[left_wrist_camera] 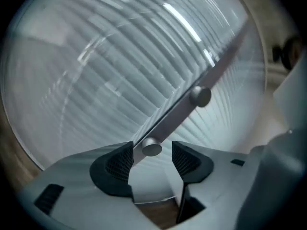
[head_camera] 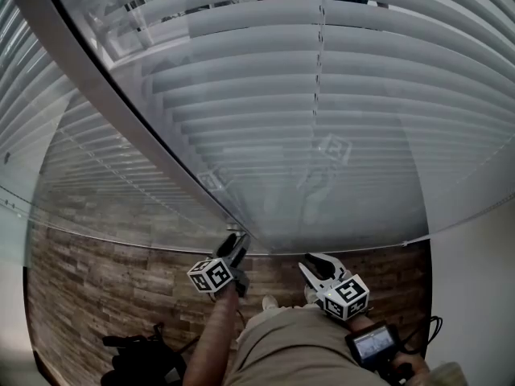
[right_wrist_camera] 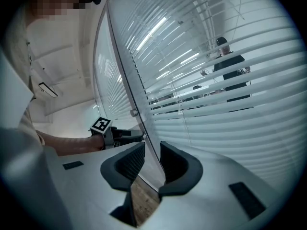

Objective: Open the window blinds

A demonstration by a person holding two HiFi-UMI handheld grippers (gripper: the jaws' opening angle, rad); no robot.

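White slatted blinds (head_camera: 322, 95) hang behind a pane, and a grey metal bar (head_camera: 121, 111) runs diagonally across them. In the left gripper view the bar (left_wrist_camera: 192, 109) carries two round knobs. The lower knob (left_wrist_camera: 152, 147) sits between the pads of my left gripper (left_wrist_camera: 152, 159), whose jaws stand apart from it, so it is open. That gripper (head_camera: 235, 248) is at the bar's lower end. My right gripper (head_camera: 320, 265) is to its right, below the blinds. Its jaws (right_wrist_camera: 152, 163) are parted, with the thin bar edge (right_wrist_camera: 122, 75) showing in the gap and nothing pressed.
The floor (head_camera: 105, 288) below has a wood plank pattern, with dark gear (head_camera: 137, 356) lying on it at lower left. A white wall (head_camera: 475, 280) stands at the right. A person (right_wrist_camera: 231, 71) stands beyond the slats. A small screen device (head_camera: 372, 344) sits by my right hand.
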